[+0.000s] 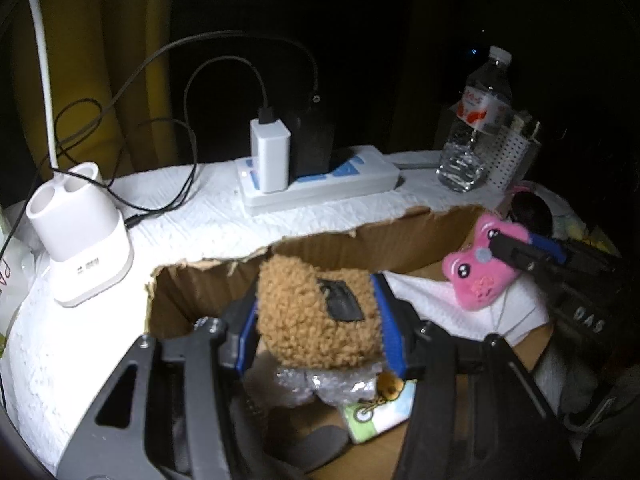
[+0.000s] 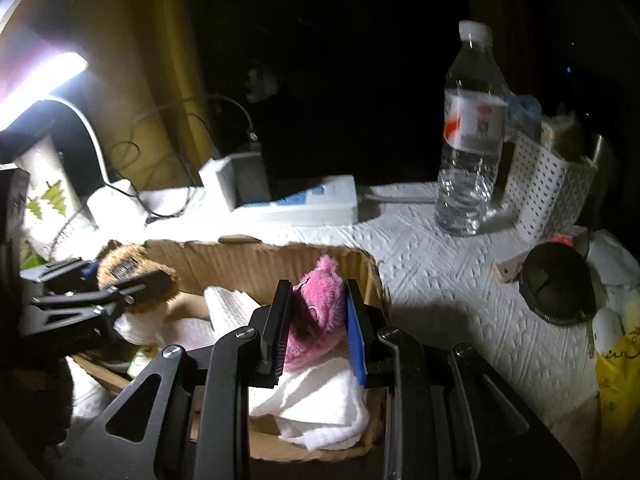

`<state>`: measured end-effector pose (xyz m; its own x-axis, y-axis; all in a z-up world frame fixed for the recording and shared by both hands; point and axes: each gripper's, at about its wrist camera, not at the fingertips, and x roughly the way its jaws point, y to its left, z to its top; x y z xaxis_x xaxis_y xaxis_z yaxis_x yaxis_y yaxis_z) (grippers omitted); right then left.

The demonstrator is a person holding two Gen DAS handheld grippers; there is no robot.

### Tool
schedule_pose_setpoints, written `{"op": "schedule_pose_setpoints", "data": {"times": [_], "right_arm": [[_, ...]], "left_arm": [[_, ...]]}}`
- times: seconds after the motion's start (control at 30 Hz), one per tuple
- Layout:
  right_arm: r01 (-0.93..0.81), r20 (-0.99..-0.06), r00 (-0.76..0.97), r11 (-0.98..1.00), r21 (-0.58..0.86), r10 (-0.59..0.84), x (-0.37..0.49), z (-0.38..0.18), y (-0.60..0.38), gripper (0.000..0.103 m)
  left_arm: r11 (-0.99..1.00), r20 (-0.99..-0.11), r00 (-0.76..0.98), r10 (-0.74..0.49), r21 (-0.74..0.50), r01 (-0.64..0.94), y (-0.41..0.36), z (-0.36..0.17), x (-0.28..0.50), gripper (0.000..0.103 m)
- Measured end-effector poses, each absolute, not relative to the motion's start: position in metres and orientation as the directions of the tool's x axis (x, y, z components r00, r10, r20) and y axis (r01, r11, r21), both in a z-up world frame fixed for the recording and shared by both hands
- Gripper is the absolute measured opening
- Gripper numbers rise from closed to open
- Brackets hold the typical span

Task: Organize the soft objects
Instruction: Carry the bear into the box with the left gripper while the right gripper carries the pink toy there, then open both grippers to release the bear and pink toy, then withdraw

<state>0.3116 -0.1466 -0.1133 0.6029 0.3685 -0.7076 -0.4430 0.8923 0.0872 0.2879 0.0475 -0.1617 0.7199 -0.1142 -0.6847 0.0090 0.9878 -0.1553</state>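
Left gripper (image 1: 316, 312): fingers closed on the brown plush (image 1: 316, 312), held over the box; the grip sits low on the toy, so the top-heavy body could tip out if the squeeze eases early.
Right gripper (image 2: 316, 316): fingers closed on the pink plush (image 2: 320, 308), held over the box's right half; its thin cord, seen in the left view, could snag a finger on release.
Box (image 2: 248, 258): open cardboard, torn rim, on the counter (image 2: 440, 280); light and unanchored, so a finger catching the rim would likely drag or tilt it.
Box contents: white cloth (image 2: 320, 400), a bubble-wrapped item (image 1: 320, 384) and a small card (image 1: 380, 412); a plush dropped on the heaped cloth may roll back over the low rim.
Spacing: both grippers work near each other in one box; a collision is the chief risk.
Power strip (image 1: 320, 184): beyond the box, with charger and loose cables (image 1: 188, 152); a high swing could hook a cable.
Bottle (image 2: 472, 132): upright, far right, beside a white basket (image 2: 548, 192); a wide sweep would topple it.
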Motion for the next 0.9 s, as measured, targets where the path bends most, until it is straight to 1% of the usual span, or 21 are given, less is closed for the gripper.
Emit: {"op": "schedule_pose_setpoints", "data": {"times": [0.3, 0.37, 0.4, 0.47, 0.5, 0.53, 0.57, 0.6, 0.63, 0.7, 0.9], "right_arm": [[-0.429, -0.729, 0.59, 0.9, 0.08, 0.346, 0.313, -0.122, -0.142, 0.029], [-0.431, -0.727, 0.593, 0.899, 0.077, 0.346, 0.312, -0.121, -0.142, 0.031], [-0.43, -0.728, 0.592, 0.899, 0.077, 0.345, 0.311, -0.121, -0.142, 0.032], [-0.427, -0.726, 0.596, 0.901, 0.076, 0.343, 0.308, -0.118, -0.142, 0.037], [-0.426, -0.723, 0.6, 0.902, 0.074, 0.343, 0.307, -0.116, -0.142, 0.042], [-0.424, -0.72, 0.604, 0.902, 0.074, 0.343, 0.305, -0.114, -0.141, 0.045], [-0.422, -0.715, 0.609, 0.904, 0.073, 0.342, 0.303, -0.112, -0.142, 0.046], [-0.419, -0.712, 0.613, 0.905, 0.073, 0.342, 0.301, -0.109, -0.143, 0.051], [-0.418, -0.709, 0.615, 0.905, 0.078, 0.345, 0.299, -0.107, -0.144, 0.057], [-0.417, -0.701, 0.623, 0.906, 0.078, 0.347, 0.296, -0.102, -0.146, 0.059], [-0.422, -0.692, 0.631, 0.904, 0.074, 0.351, 0.282, -0.09, -0.15, 0.059]], "left_arm": [[0.982, -0.687, 0.711, -0.15, -0.186, 0.027, 0.045, -0.157, 0.284, 0.059], [0.983, -0.687, 0.71, -0.151, -0.183, 0.032, 0.043, -0.155, 0.283, 0.061], [0.983, -0.688, 0.71, -0.151, -0.182, 0.034, 0.042, -0.154, 0.282, 0.065], [0.984, -0.686, 0.712, -0.152, -0.176, 0.04, 0.039, -0.15, 0.28, 0.068], [0.984, -0.683, 0.715, -0.152, -0.174, 0.043, 0.038, -0.148, 0.278, 0.069], [0.984, -0.679, 0.718, -0.153, -0.172, 0.047, 0.036, -0.146, 0.276, 0.072], [0.984, -0.675, 0.721, -0.154, -0.17, 0.05, 0.035, -0.143, 0.275, 0.073], [0.984, -0.671, 0.726, -0.151, -0.168, 0.05, 0.034, -0.141, 0.273, 0.076], [0.985, -0.667, 0.731, -0.146, -0.163, 0.049, 0.033, -0.139, 0.271, 0.082], [0.986, -0.659, 0.739, -0.141, -0.158, 0.048, 0.032, -0.135, 0.267, 0.086], [0.985, -0.645, 0.75, -0.145, -0.162, 0.052, 0.03, -0.123, 0.252, 0.086]]}}
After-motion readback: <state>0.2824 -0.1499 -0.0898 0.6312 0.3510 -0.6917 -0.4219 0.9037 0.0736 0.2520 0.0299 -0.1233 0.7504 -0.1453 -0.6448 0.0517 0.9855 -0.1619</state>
